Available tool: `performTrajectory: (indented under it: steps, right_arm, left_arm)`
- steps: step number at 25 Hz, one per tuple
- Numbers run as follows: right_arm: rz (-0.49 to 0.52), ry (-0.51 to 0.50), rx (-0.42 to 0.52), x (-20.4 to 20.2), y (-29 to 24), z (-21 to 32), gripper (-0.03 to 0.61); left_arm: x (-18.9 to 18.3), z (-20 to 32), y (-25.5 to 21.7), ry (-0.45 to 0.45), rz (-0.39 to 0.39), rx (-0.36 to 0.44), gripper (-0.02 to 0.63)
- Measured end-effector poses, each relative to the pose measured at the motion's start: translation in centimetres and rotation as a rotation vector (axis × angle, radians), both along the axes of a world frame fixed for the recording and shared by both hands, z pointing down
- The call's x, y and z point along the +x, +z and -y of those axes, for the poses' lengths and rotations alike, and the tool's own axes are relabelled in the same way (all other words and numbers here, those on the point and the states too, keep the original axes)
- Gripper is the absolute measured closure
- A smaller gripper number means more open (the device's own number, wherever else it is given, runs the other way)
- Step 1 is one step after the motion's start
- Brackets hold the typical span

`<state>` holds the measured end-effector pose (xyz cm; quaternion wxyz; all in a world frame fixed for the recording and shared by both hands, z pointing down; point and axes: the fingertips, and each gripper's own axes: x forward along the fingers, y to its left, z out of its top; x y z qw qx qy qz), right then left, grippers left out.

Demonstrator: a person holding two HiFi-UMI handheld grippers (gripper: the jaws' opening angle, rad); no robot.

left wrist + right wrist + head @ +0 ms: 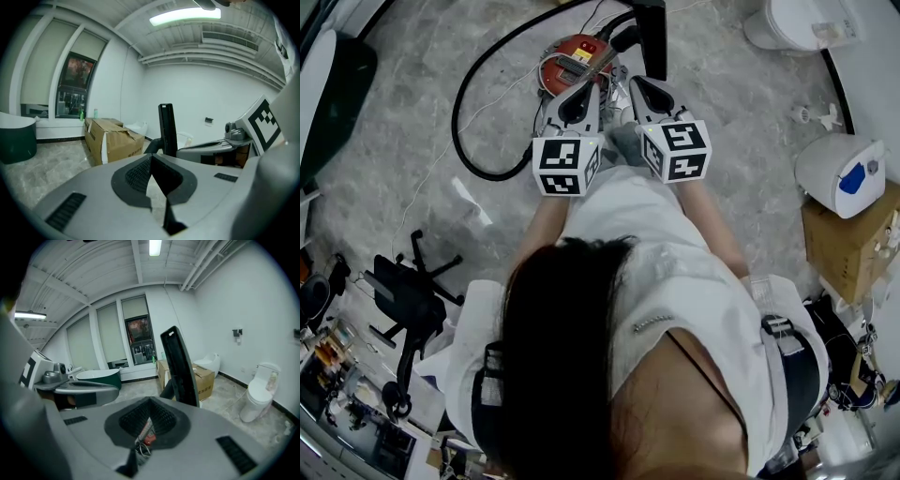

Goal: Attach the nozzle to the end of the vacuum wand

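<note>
A red vacuum canister sits on the marble floor with its black hose looping to the left. A flat black upright piece, wand or nozzle I cannot tell, rises just behind it; it also stands beyond the jaws in the left gripper view and the right gripper view. My left gripper and right gripper hover side by side above the canister. Both are shut with nothing between the jaws. A bit of the red canister shows below the right gripper's jaws.
A cardboard box and a white appliance with a blue patch stand on the right. A white toilet is at the far right. A dark green tub and a black stand are on the left.
</note>
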<state>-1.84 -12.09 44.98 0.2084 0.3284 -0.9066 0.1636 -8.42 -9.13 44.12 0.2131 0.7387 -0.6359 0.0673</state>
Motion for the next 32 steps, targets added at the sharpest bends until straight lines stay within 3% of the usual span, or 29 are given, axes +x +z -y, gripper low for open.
performTrajectory:
  steps: [32]
  right_arm:
    - [-0.061, -0.067, 0.022, -0.3, 0.7, -0.6, 0.565]
  left_arm:
    - [-0.6, -0.6, 1.0, -0.046, -0.052, -0.04, 0.612]
